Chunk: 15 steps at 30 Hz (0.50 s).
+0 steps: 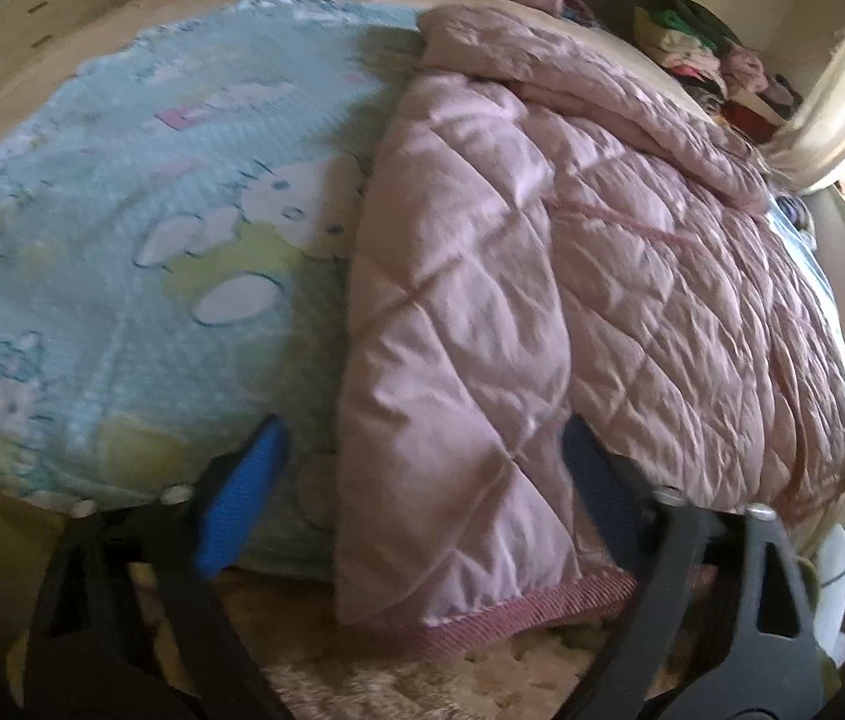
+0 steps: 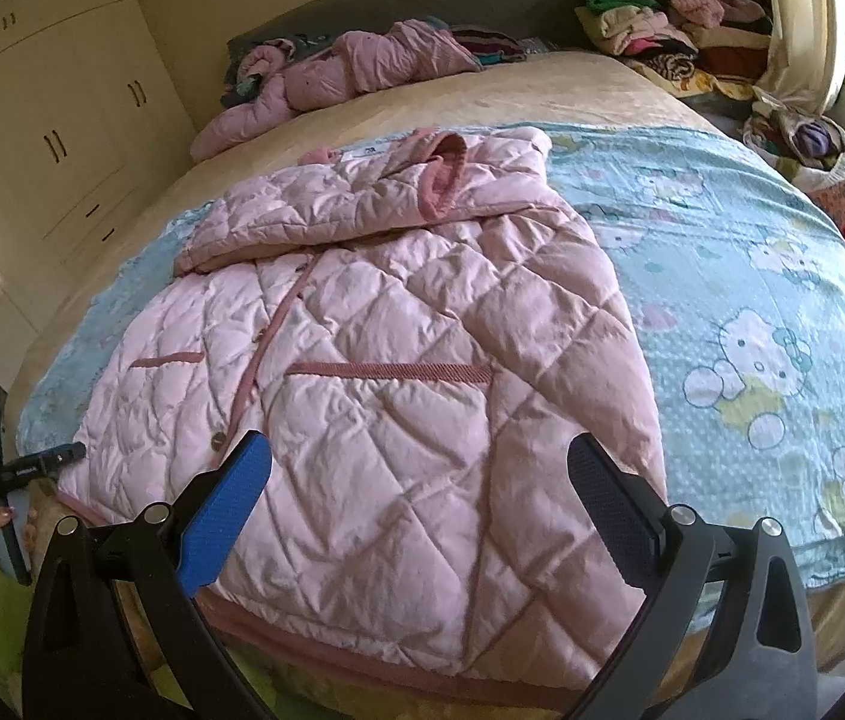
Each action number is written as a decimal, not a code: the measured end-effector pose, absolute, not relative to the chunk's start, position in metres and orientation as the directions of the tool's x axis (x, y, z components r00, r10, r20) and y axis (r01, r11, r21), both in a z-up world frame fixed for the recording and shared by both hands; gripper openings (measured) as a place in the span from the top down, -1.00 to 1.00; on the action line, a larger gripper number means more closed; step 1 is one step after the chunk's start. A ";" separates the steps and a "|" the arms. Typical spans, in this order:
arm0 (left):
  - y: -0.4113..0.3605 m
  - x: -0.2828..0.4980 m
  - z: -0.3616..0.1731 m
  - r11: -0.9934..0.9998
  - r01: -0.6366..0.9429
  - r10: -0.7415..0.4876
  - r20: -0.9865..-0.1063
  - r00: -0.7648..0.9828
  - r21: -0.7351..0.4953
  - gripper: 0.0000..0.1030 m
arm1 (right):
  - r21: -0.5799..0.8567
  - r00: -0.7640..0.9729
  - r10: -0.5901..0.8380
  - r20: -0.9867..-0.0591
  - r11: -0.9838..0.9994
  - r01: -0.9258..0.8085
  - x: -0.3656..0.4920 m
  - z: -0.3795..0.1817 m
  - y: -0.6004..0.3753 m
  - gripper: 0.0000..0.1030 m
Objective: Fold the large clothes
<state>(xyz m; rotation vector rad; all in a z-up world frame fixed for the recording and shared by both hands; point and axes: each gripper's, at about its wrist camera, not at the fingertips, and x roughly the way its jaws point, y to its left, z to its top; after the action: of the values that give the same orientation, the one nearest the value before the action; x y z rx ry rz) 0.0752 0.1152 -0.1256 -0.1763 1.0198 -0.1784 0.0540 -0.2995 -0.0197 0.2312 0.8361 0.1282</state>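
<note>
Bedroom, daylight from one side; a wide bed (image 2: 542, 84) fills both views, spread with a pale blue cartoon-print blanket (image 2: 752, 276); cream wardrobes (image 2: 62, 120) stand beyond the left-hand fingers of the right tongs; heaps of other clothes (image 2: 662, 18) lie far ahead at the headboard, along with a second pink padded garment (image 2: 350, 66).

Straight ahead of the right gripper (image 2: 419, 498) lies a pink quilted coat (image 2: 374, 348), front up, collar at the far end, hem nearest and hanging just over the mattress edge; one sleeve is folded across the chest. Its tongs are spread wide, blue pad on one side, dark pad on the other, with the hem area showing between them; nothing is pinched, and whether the pads touch the fabric cannot be told.

From the left gripper (image 1: 422, 492) the same coat runs ahead and away to the side of its dark pad; a long padded panel, probably the other sleeve, drapes down between its spread fingers; the pads do not look pressed on it.

Likely risks from here: slippery puffy fabric may slide out of a shallow pinch; catching only the top layer would drag the coat open rather than fold it; pulling the overhanging hem could tug the whole coat, or the blanket under it, off the bed edge.
</note>
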 end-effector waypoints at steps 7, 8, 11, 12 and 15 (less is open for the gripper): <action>0.114 0.084 -0.140 0.957 0.079 -0.283 -0.851 0.442 -0.277 -0.22 | 0.267 0.635 0.208 -0.744 0.964 -0.003 0.047 -0.031 -0.313 -0.92; 0.111 0.083 -0.140 0.958 0.087 -0.285 -0.852 0.439 -0.275 -0.16 | 0.273 0.623 0.212 -0.753 0.962 0.002 0.046 -0.034 -0.315 -0.92; 0.103 0.079 -0.138 0.960 0.111 -0.280 -0.850 0.447 -0.258 0.04 | 0.287 0.591 0.219 -0.776 0.958 0.021 0.041 -0.044 -0.323 -0.92; 0.102 0.079 -0.137 0.960 0.115 -0.280 -0.847 0.451 -0.255 0.12 | 0.290 0.582 0.220 -0.783 0.957 0.028 0.039 -0.047 -0.326 -0.92; 0.100 0.076 -0.130 0.956 0.130 -0.294 -0.827 0.479 -0.264 0.44 | 0.286 0.562 0.213 -0.799 0.957 0.044 0.031 -0.055 -0.332 -0.92</action>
<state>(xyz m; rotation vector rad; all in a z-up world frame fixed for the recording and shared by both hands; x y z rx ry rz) 0.0755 0.0997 -0.1303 -0.1740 1.0403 -0.2598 0.0309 -0.3321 -0.0548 0.2883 0.9724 0.1008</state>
